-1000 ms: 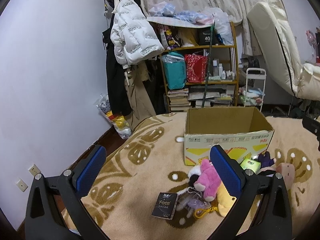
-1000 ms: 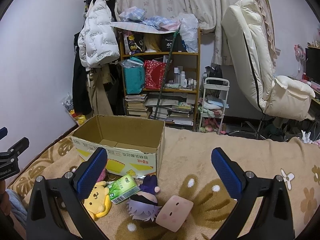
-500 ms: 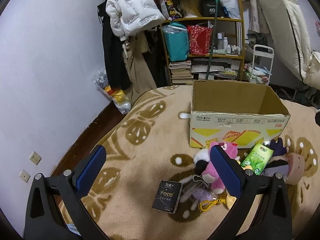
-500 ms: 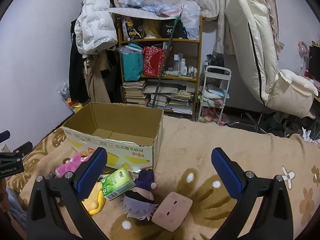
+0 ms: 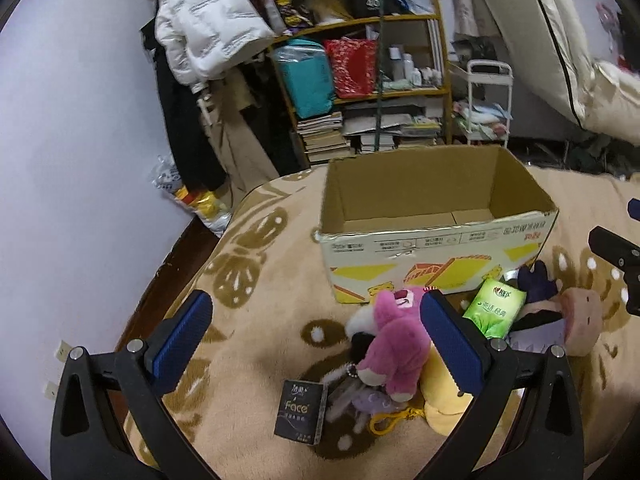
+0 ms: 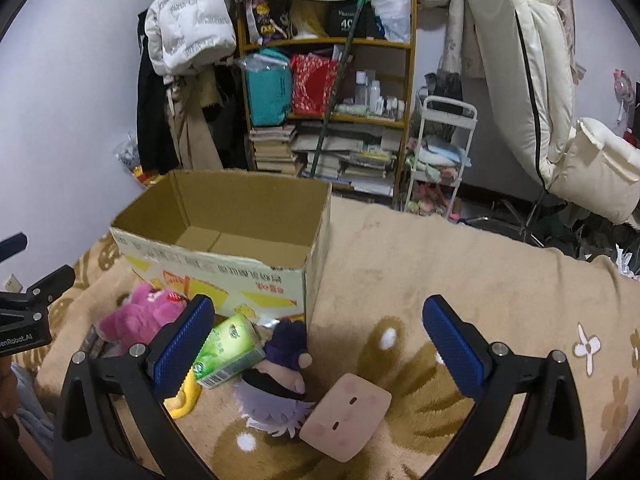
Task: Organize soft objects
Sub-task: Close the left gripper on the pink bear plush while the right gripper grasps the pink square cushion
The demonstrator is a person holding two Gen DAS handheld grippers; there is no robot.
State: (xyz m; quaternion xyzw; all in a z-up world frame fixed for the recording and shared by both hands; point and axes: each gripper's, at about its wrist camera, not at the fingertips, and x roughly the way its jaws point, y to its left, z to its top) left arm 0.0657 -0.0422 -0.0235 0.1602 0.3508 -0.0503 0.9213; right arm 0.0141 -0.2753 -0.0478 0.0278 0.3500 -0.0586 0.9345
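The cardboard box (image 5: 436, 240) stands open-topped with nothing in it — room to come in from above. In front of its near wall the toys crowd: pink plush (image 5: 394, 340), green tissue pack (image 5: 496, 308), purple-haired doll (image 6: 280, 384), and a black Face pack (image 5: 300, 412) just beside them. Left of the box the carpet (image 5: 256, 280) lies bare; to its right, too — up to the white cart (image 6: 438, 160).
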